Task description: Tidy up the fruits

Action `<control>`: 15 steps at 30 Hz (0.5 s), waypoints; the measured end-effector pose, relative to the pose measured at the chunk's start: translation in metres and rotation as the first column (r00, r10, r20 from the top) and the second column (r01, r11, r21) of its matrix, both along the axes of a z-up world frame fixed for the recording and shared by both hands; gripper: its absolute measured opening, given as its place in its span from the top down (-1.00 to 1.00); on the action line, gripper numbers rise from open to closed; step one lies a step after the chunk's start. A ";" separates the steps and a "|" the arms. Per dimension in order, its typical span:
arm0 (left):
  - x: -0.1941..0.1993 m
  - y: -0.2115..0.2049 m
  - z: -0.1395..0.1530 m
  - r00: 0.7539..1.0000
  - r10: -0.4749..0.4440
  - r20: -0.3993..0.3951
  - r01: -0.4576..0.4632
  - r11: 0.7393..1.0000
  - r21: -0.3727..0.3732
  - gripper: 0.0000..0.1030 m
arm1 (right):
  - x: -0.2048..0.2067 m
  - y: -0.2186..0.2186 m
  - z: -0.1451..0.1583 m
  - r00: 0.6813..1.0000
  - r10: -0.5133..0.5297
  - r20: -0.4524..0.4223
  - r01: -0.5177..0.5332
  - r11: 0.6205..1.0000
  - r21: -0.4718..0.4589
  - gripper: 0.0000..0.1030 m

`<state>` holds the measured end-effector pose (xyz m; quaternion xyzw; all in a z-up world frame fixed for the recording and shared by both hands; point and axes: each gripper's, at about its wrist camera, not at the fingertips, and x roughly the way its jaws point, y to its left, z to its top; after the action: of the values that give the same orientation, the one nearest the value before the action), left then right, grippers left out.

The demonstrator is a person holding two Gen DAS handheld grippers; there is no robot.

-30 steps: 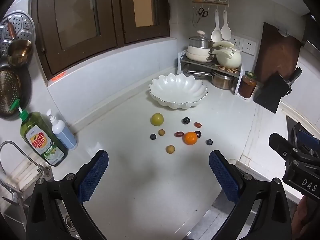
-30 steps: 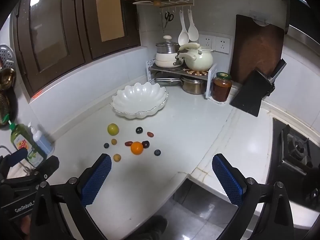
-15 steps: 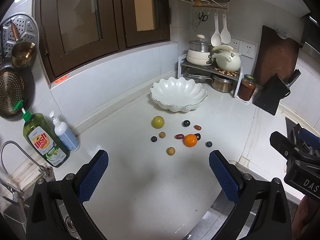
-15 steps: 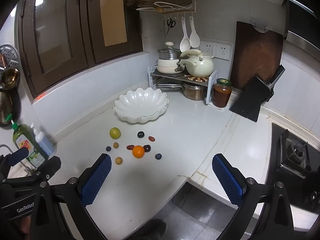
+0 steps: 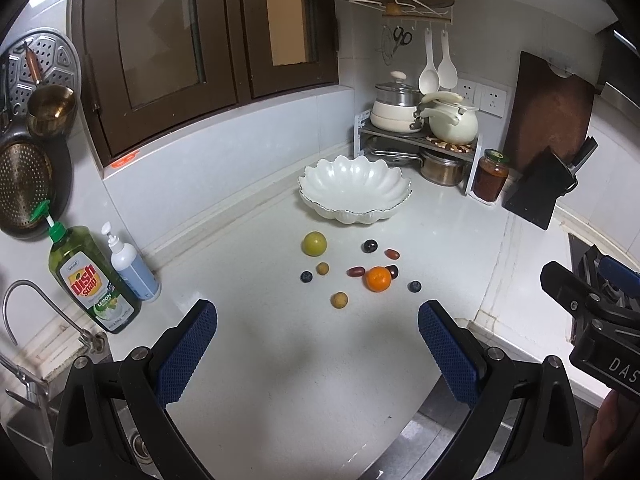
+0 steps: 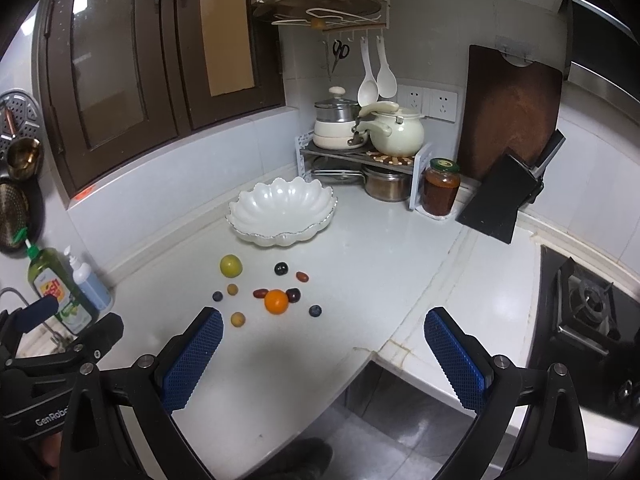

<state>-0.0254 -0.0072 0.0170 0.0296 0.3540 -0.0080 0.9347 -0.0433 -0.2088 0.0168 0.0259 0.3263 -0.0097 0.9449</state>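
Ten small fruits (image 5: 377, 279) loose on bench (image 5: 280, 360), bowl (image 5: 354, 194) empty. Both tools, left tool (image 5: 318, 346) and right tool (image 6: 322, 354), gape wide, empty. Sorting unstarted; next, probably descend on nearest fruit.

Loose fruits (image 5: 378, 279) before white bowl (image 5: 354, 191) (empty).

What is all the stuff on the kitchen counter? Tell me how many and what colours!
bowl: 1, white, scalloped, empty, behind the fruit
orange: 1, orange, middle of the fruit
round fruit: 1, yellow-green, nearest the bowl
small fruits: 2, tan-yellow
blueberries: 2, dark blue
dark round fruits: 2, near-black
oval fruits: 2, dark red
dish soap bottle: 1, green, by the tap
pump bottle: 1, white and blue, beside it
jar: 1, reddish, green lid
pots: several, cream and steel, corner rack
left gripper: open, empty
right gripper: open, empty
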 end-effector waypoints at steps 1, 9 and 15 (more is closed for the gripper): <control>0.000 0.000 0.000 1.000 0.000 0.001 0.000 1.000 0.000 -0.99 | -0.001 0.000 0.000 1.000 0.001 0.001 -0.001 1.000 0.000 -0.99; -0.001 0.000 -0.001 1.000 0.000 -0.001 0.000 1.000 0.000 -0.99 | -0.002 -0.001 0.000 1.000 0.001 0.004 -0.001 1.000 0.000 -0.99; -0.001 -0.001 -0.002 1.000 -0.001 0.001 0.001 1.000 0.000 -0.99 | -0.002 0.000 -0.001 1.000 0.000 0.000 0.000 1.000 -0.001 -0.99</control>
<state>-0.0268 -0.0079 0.0155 0.0296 0.3535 -0.0086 0.9349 -0.0450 -0.2087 0.0156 0.0256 0.3261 -0.0100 0.9449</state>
